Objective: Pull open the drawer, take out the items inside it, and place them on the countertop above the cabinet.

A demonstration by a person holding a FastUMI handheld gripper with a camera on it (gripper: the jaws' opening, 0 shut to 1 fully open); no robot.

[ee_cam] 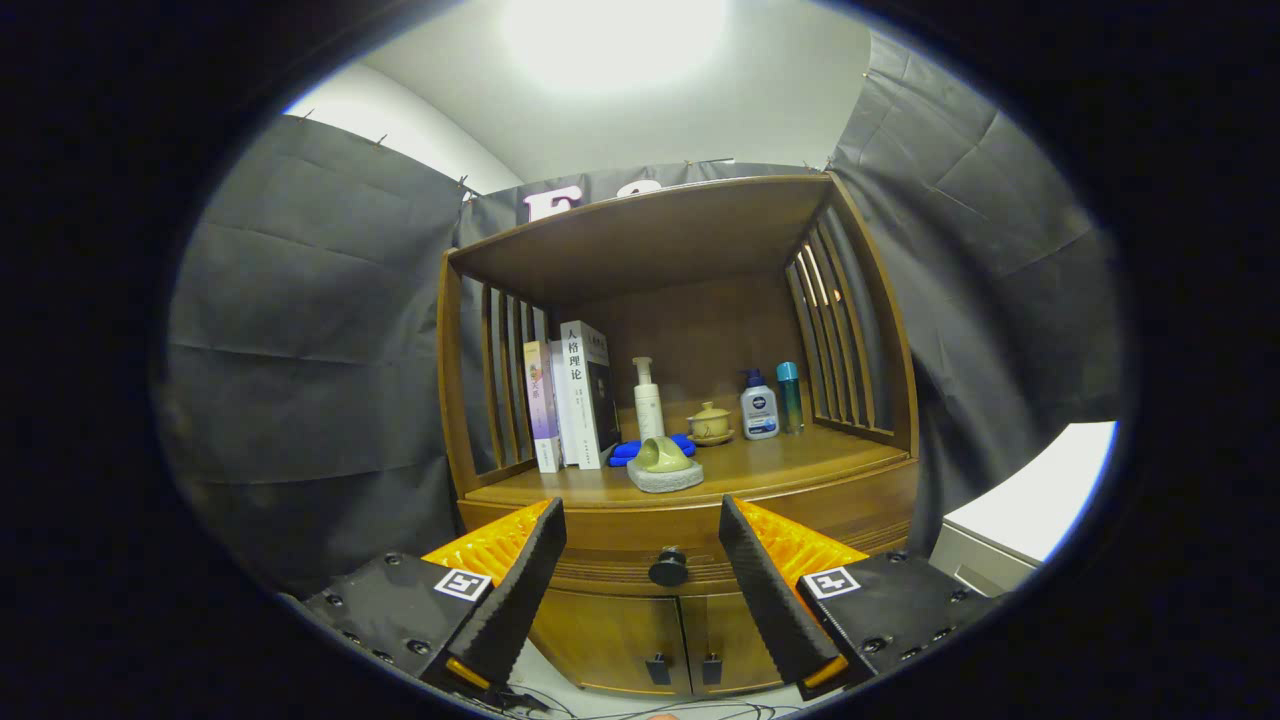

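A wooden cabinet (690,300) stands ahead with an open shelf on top. Its drawer (640,535) is closed, with a round dark knob (668,569) on the front. My gripper (640,580) is open, and the knob sits between the fingers, a little beyond them and not touched. The countertop (800,455) above the drawer carries a green cup lying on a grey stone coaster (665,478), just behind the drawer front. The drawer's contents are hidden.
On the countertop stand books (575,395), a white pump bottle (648,400), a blue cloth (632,450), a lidded tea bowl (710,422), a blue-capped bottle (759,405) and a teal bottle (790,398). Two cabinet doors (650,630) lie below the drawer. A white unit (1020,515) stands right.
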